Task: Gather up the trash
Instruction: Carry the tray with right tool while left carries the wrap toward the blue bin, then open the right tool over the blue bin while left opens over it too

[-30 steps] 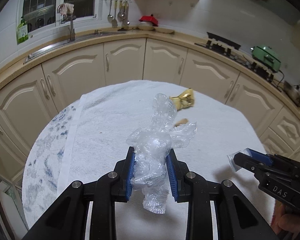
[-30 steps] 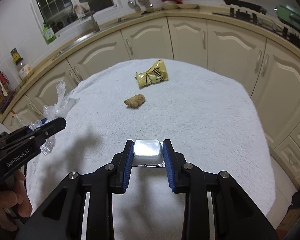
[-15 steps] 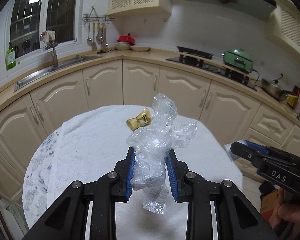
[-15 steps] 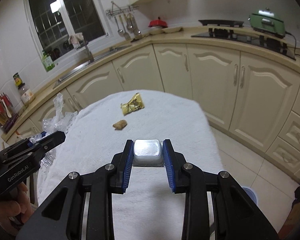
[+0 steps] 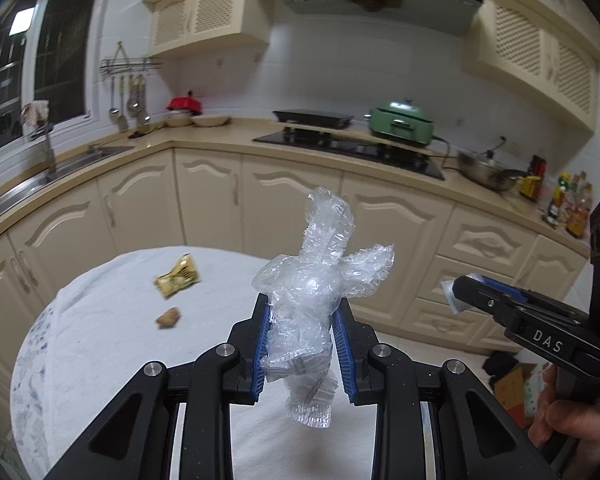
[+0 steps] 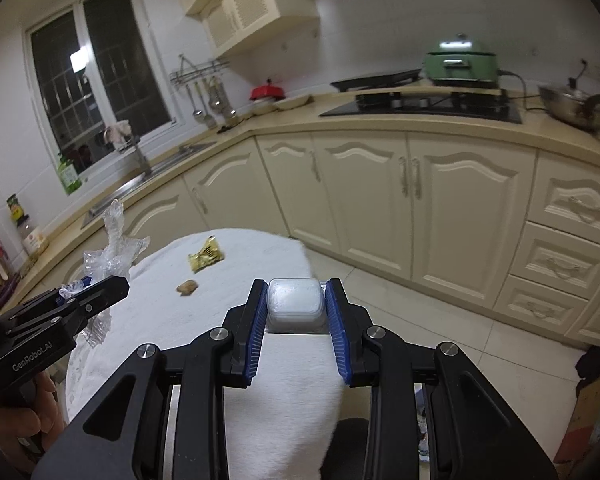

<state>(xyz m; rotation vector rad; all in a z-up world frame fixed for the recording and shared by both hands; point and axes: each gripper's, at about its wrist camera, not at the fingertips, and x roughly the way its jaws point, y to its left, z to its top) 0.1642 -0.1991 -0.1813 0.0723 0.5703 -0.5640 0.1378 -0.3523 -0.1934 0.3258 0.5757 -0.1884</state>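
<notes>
Trash is split between the two grippers and the round table [image 5: 100,360], which is draped in a white towel and stands in front of cream kitchen cabinets [image 6: 380,200]. The left gripper [image 5: 302,344] is clamped on a crumpled clear plastic wrap [image 5: 312,280], its blue-padded fingers [image 5: 262,348] pressing both sides of the bundle, which sticks up above them and hangs below, lifted clear of the table. The right gripper [image 6: 296,316] has its fingers [image 6: 256,332] set narrow, squeezing a small white plastic cup [image 6: 295,300] between the pads, held out past the table's near edge above the tiled floor. On the towel, well away from both grippers, lies a yellow snack wrapper [image 5: 178,278], and just nearer to the camera a small brown scrap [image 5: 169,317], the two close together but not touching.
</notes>
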